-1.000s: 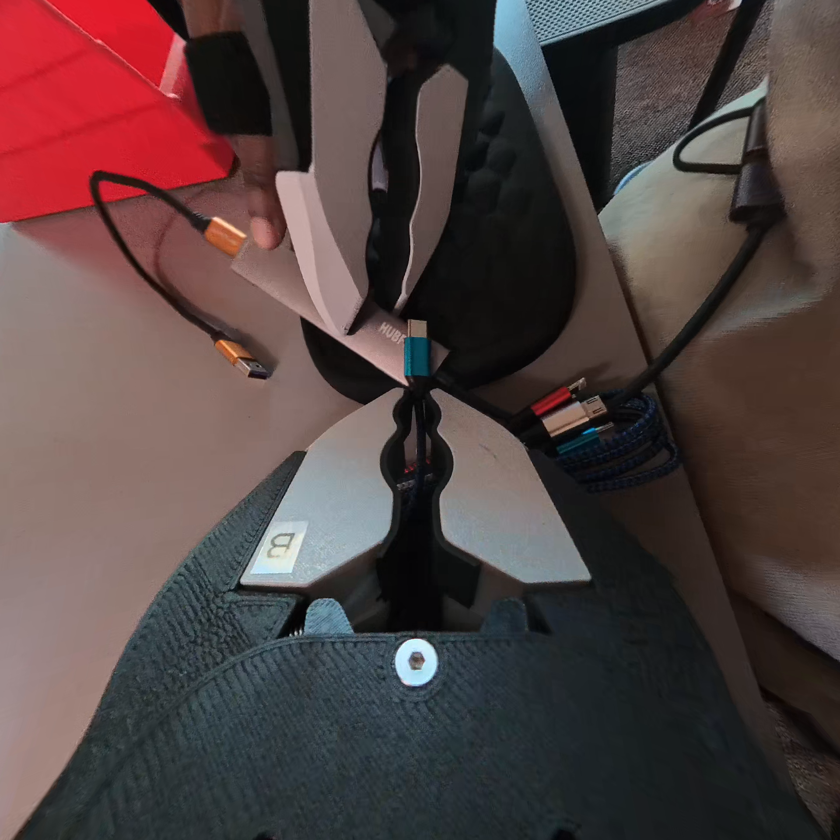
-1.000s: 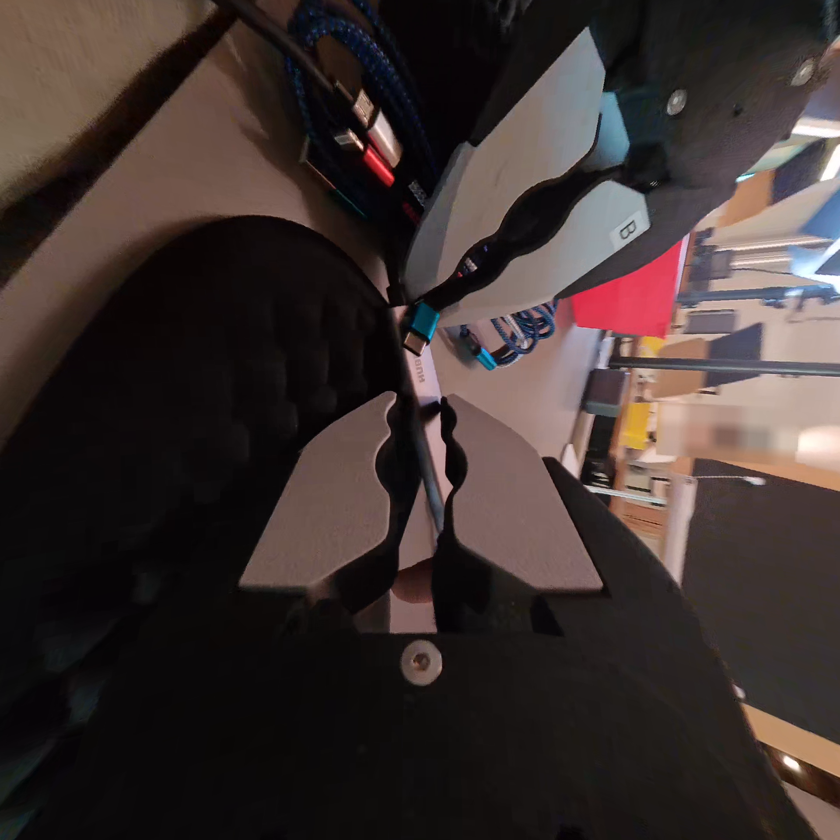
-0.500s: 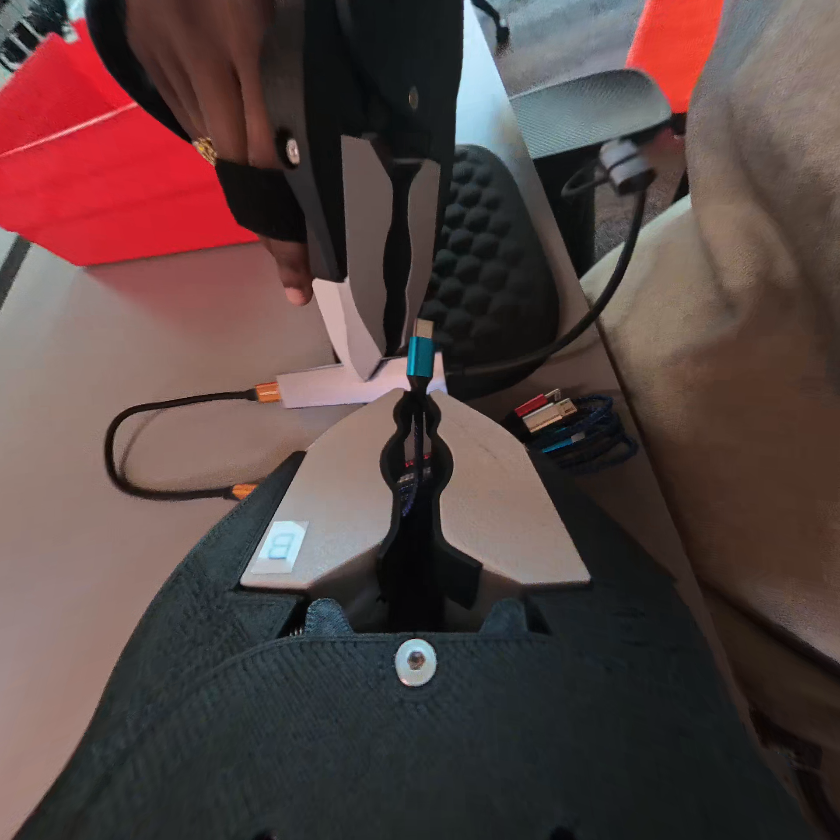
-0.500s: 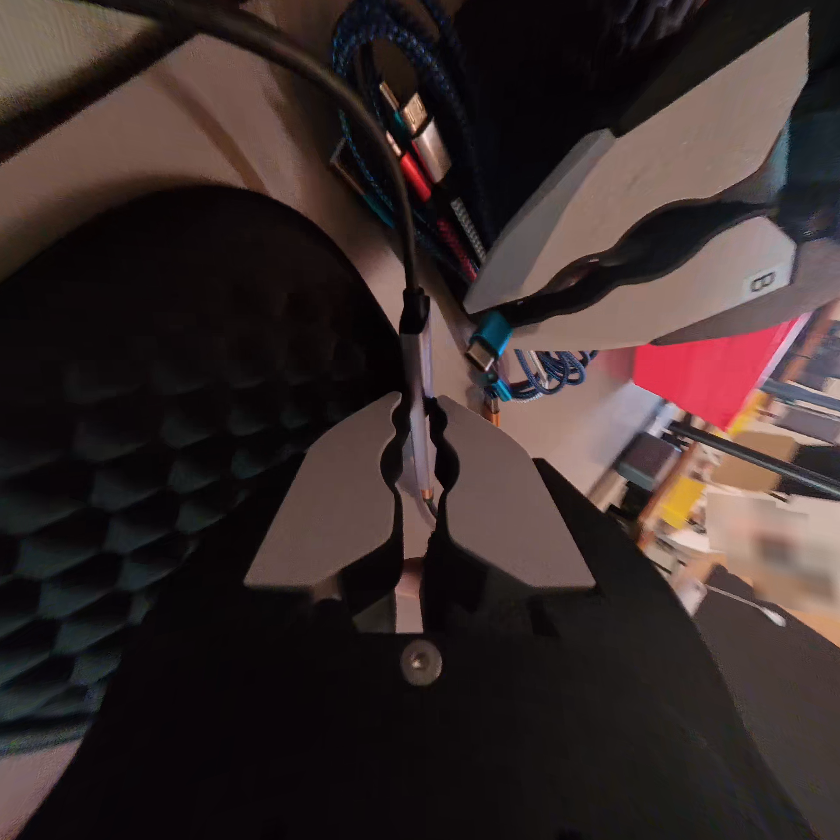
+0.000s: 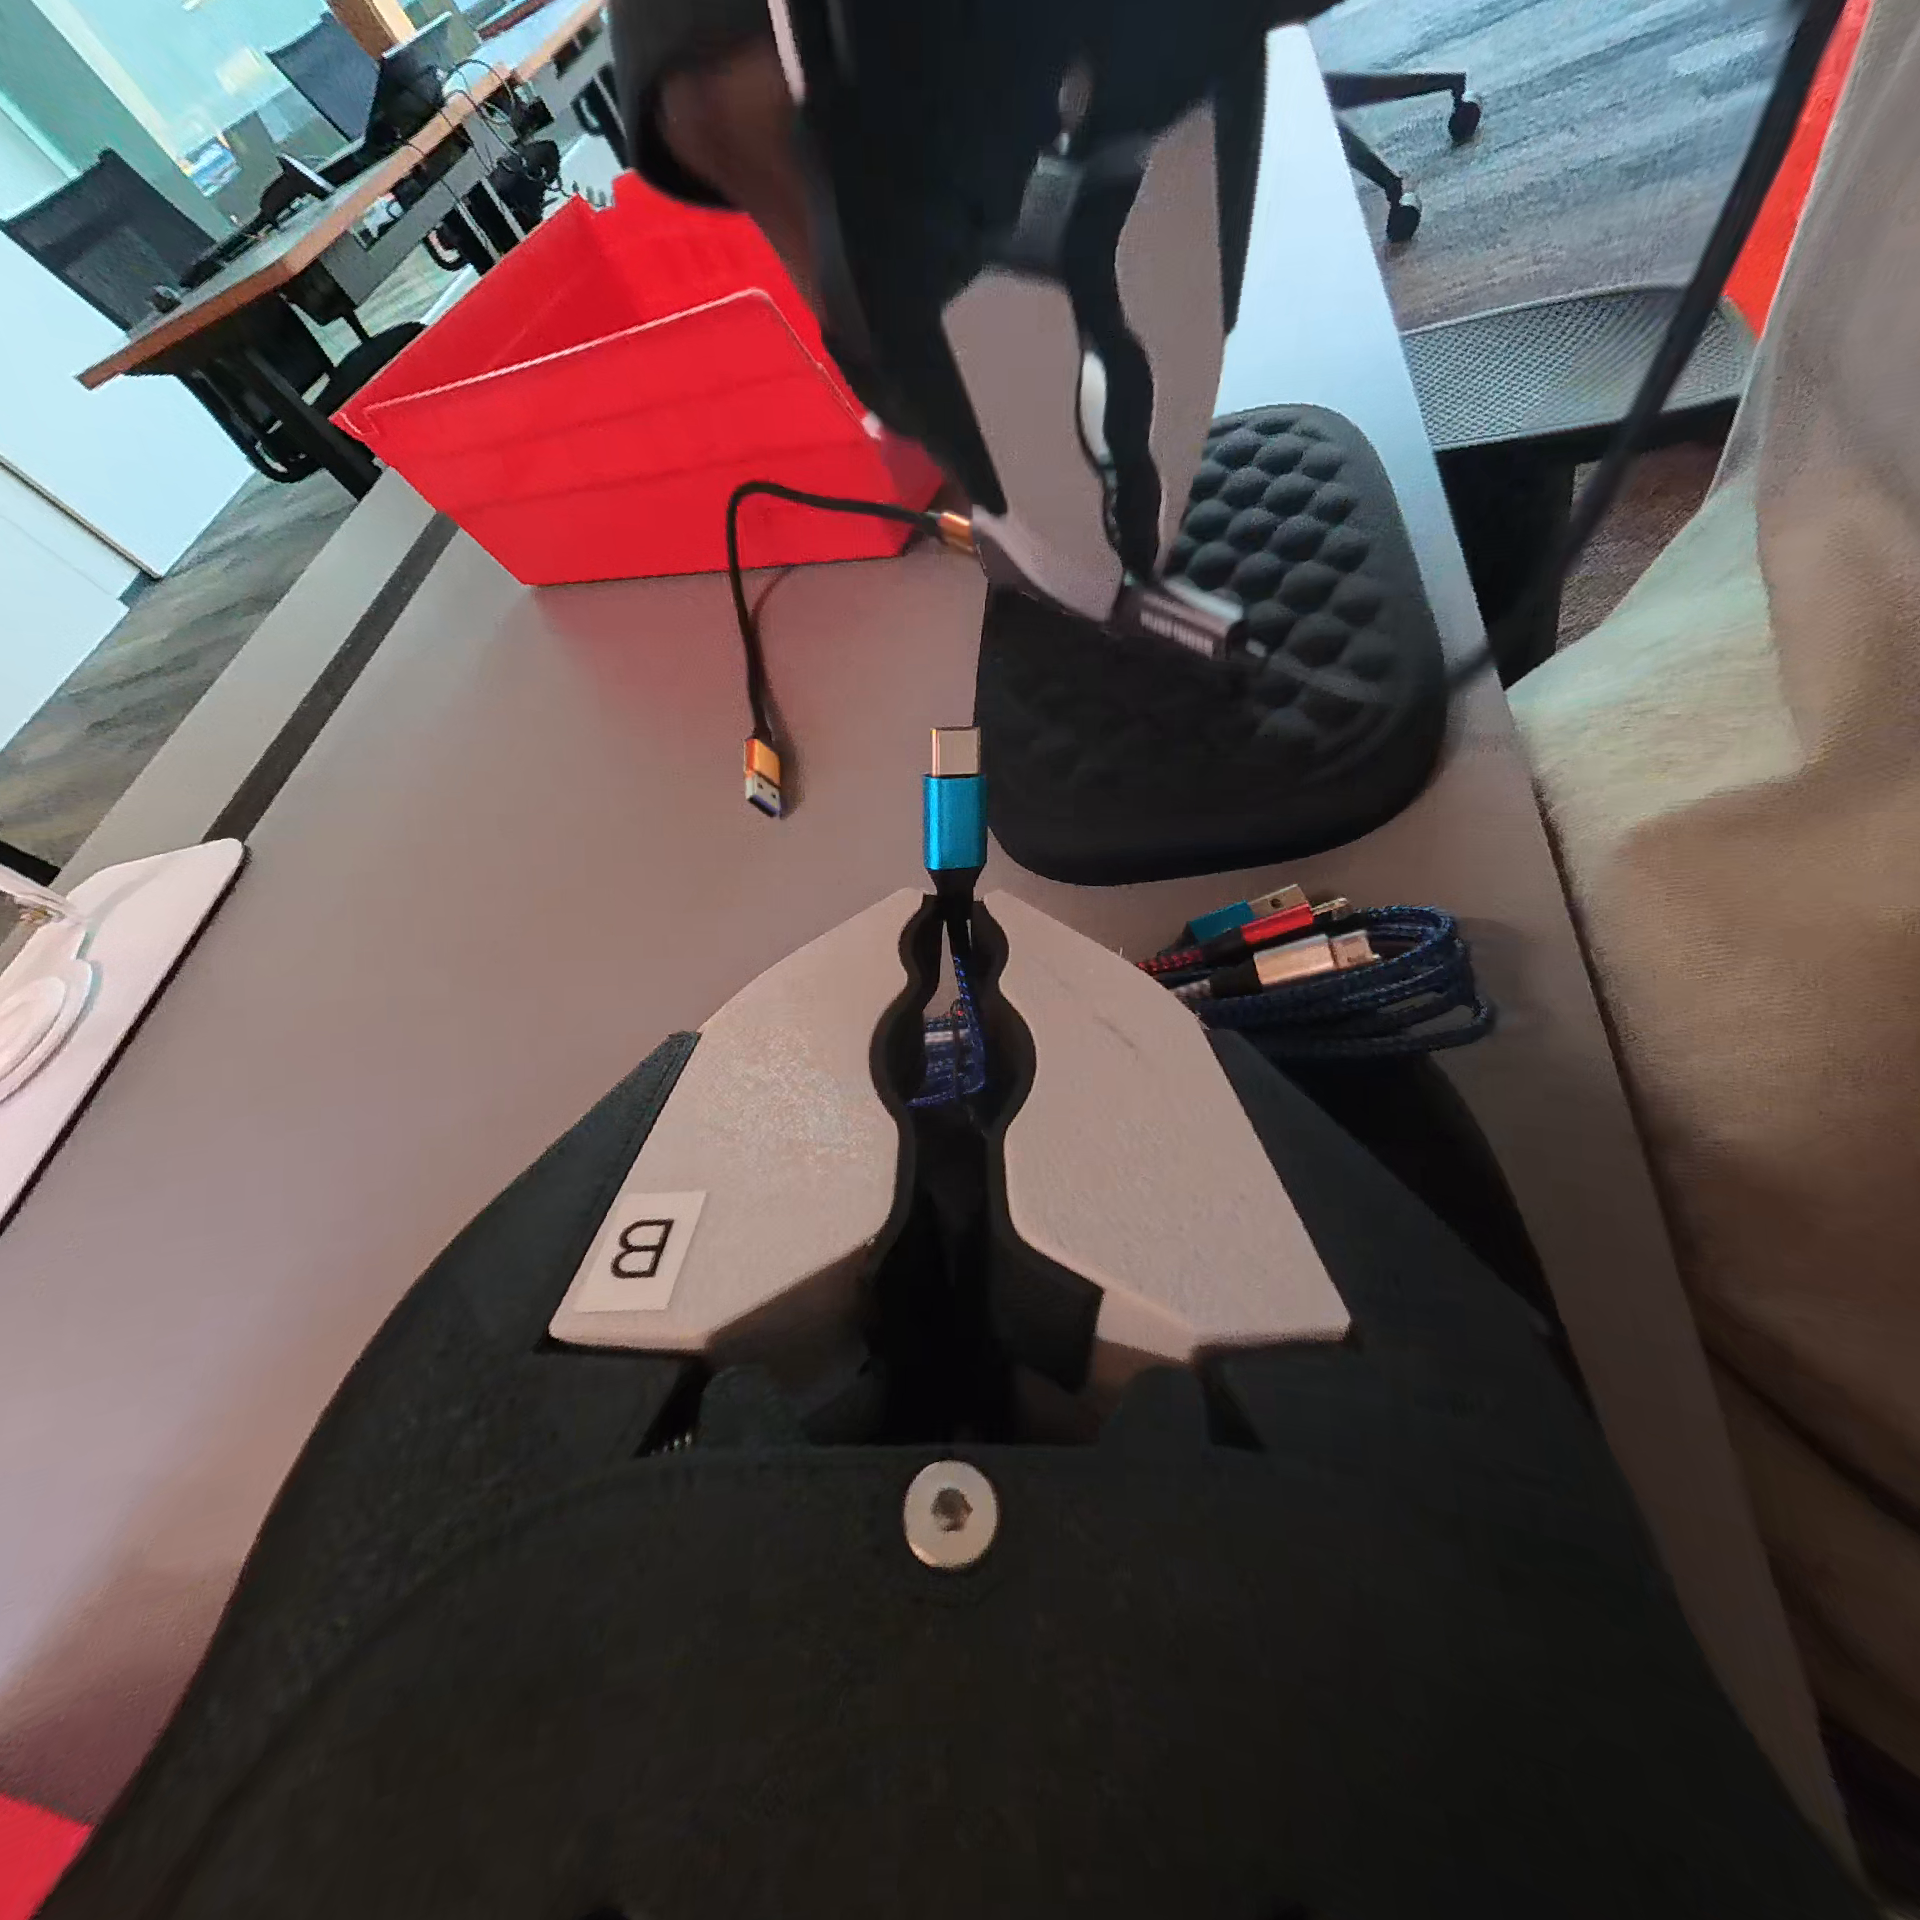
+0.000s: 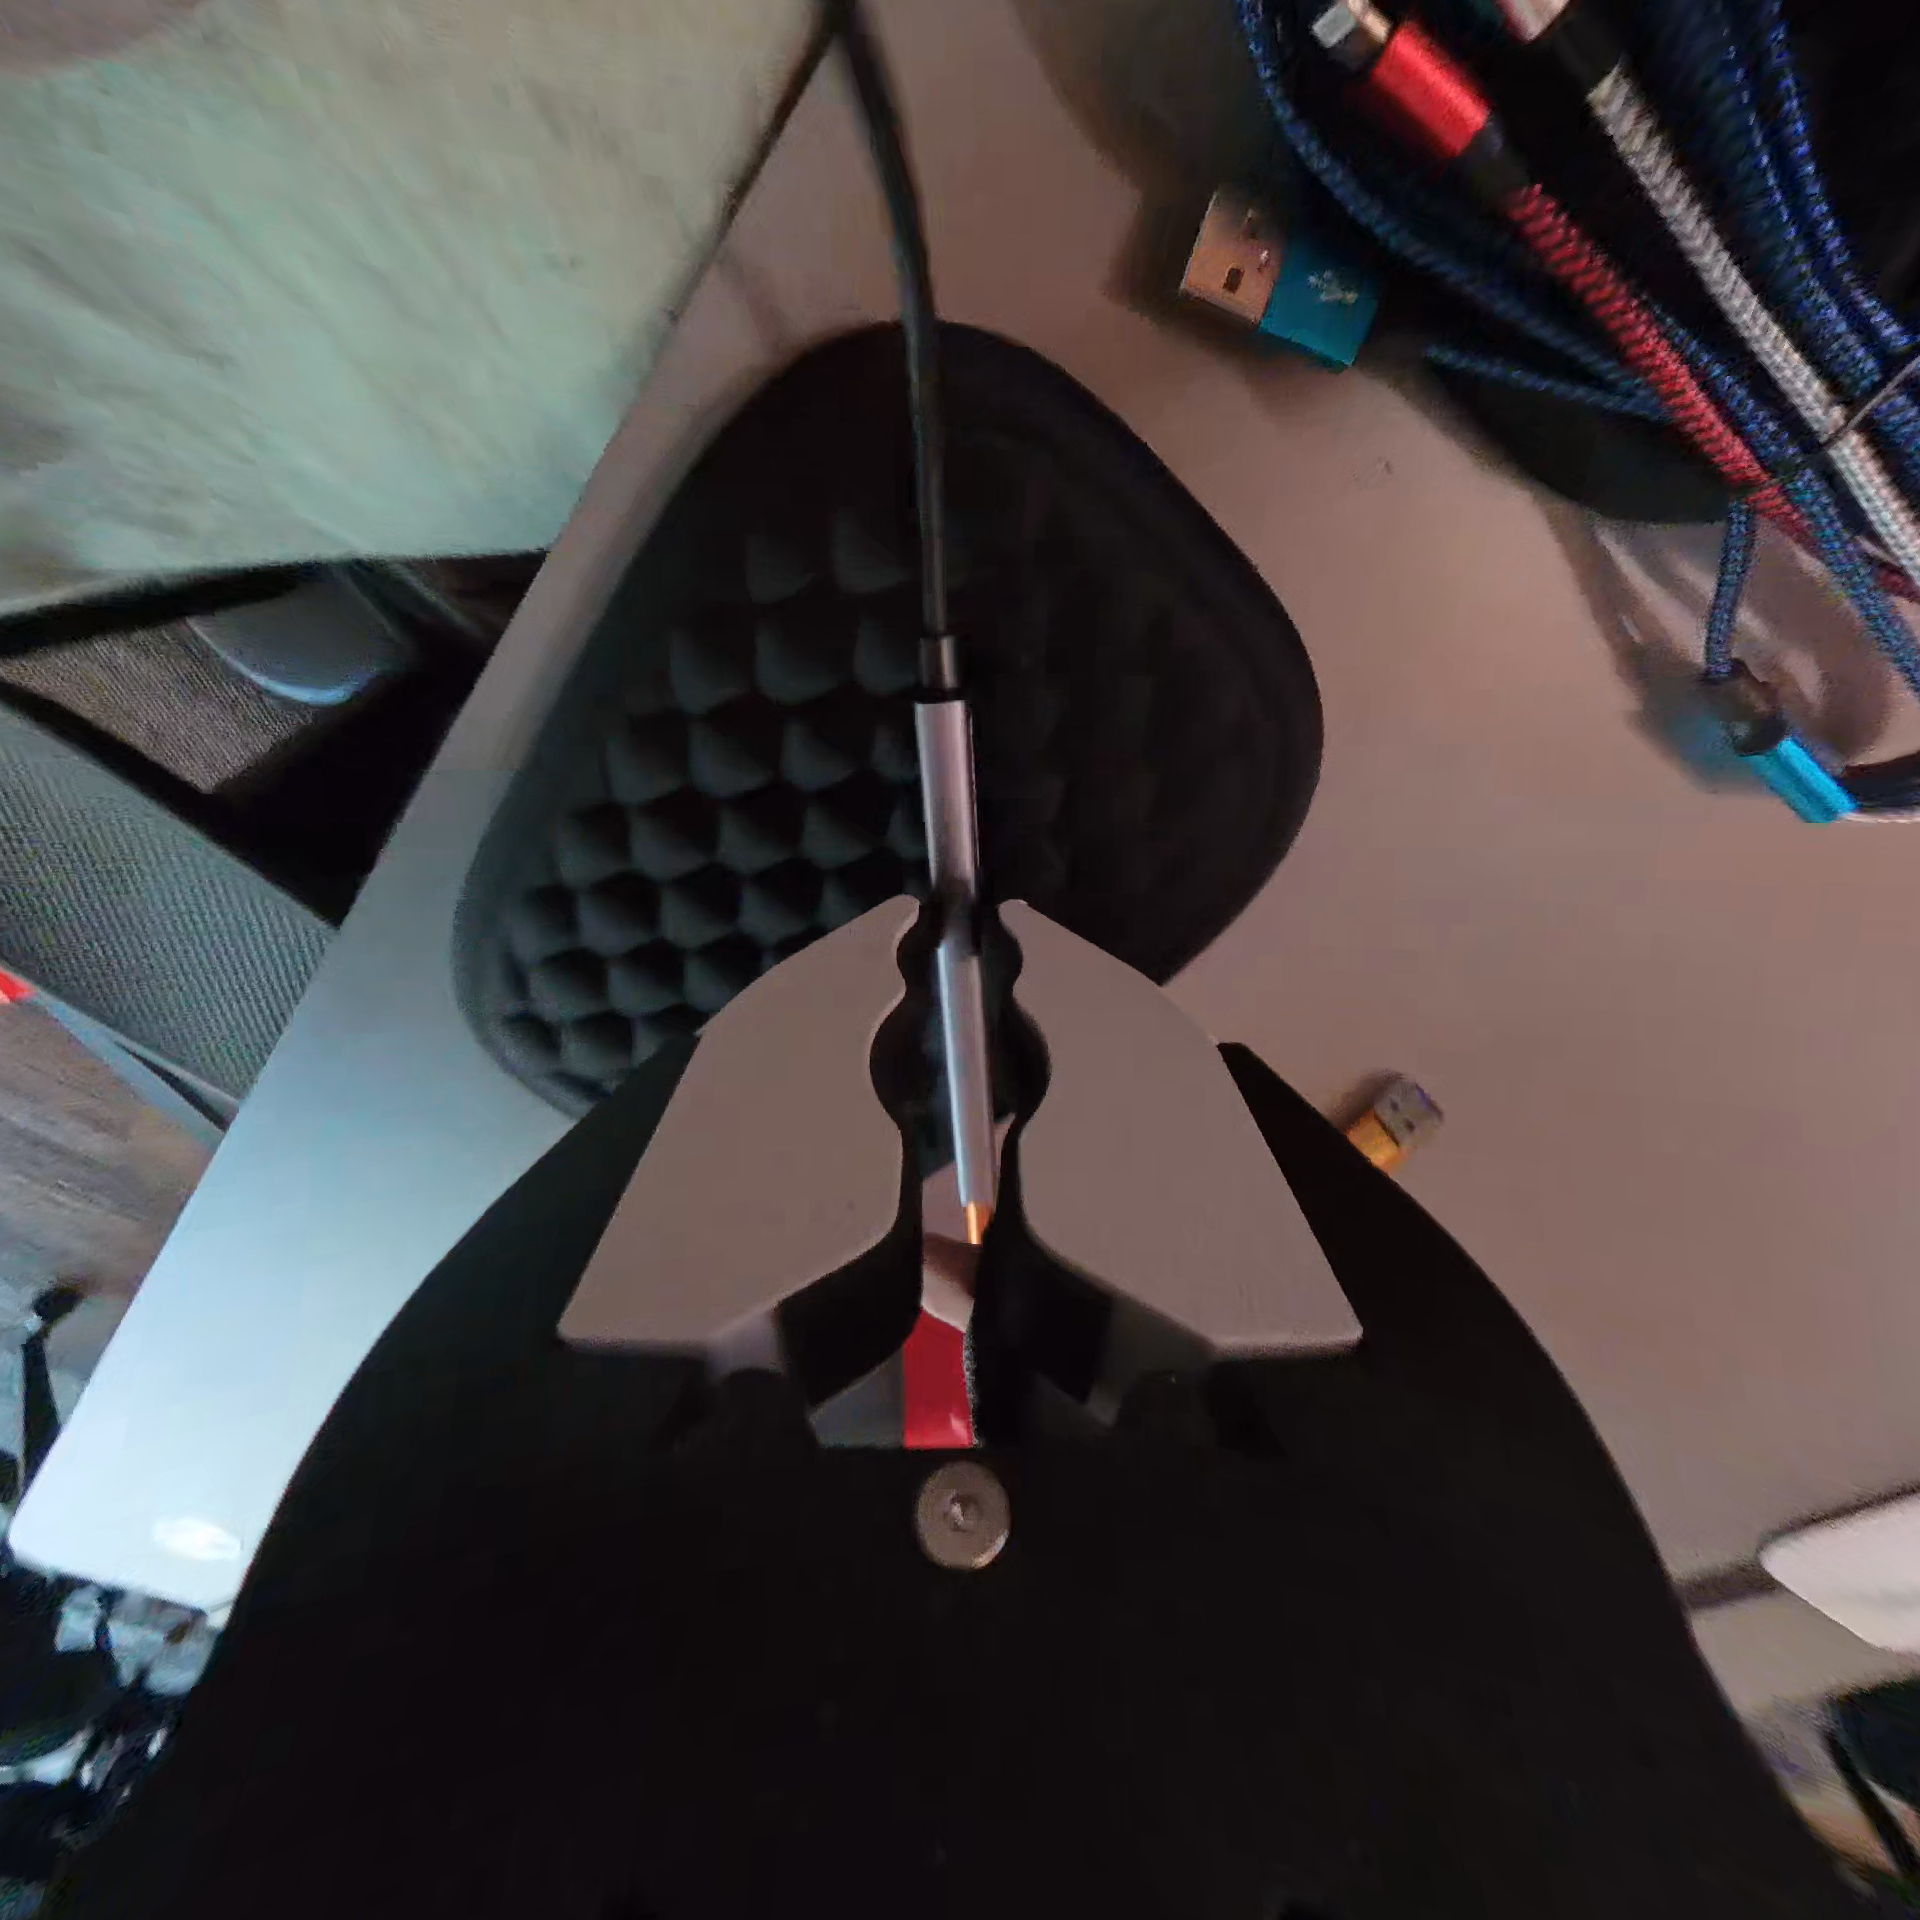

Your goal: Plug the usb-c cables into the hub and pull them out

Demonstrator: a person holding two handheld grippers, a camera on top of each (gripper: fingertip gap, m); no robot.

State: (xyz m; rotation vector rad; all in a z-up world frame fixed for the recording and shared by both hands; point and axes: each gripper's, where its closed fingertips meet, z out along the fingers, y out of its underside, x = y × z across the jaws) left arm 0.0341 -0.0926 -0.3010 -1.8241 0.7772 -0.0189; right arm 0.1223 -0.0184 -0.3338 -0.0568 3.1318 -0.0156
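My left gripper (image 5: 954, 902) is shut on the blue braided usb-c cable just behind its blue plug (image 5: 952, 823), which sticks out past the tips, unplugged. My right gripper (image 6: 958, 912) is shut on the slim silver hub (image 6: 954, 790), seen edge-on, above the black honeycomb pad (image 6: 1143, 727). In the left wrist view the right gripper (image 5: 1127, 551) holds the hub (image 5: 1174, 613) tilted over the pad (image 5: 1278, 707), a clear gap beyond the blue plug. A black cable with orange plugs (image 5: 767, 779) is plugged into the hub's far end. The hub's own black cable (image 6: 914, 312) runs toward the table edge.
A bundle of braided cables (image 5: 1340, 966) with blue, red and silver plugs lies right of my left gripper; it also shows in the right wrist view (image 6: 1662, 260). A red bin (image 5: 623, 416) stands behind. A white pad (image 5: 114, 935) lies at the left. Beige cloth (image 5: 1714, 831) borders the table's right edge. The tips of one gripper are about 12 cm away from the tips of the other.
The blue plug was right at the hub; my left gripper has drawn back with it and a gap has opened. My right gripper has lifted and swung the hub over the pad.
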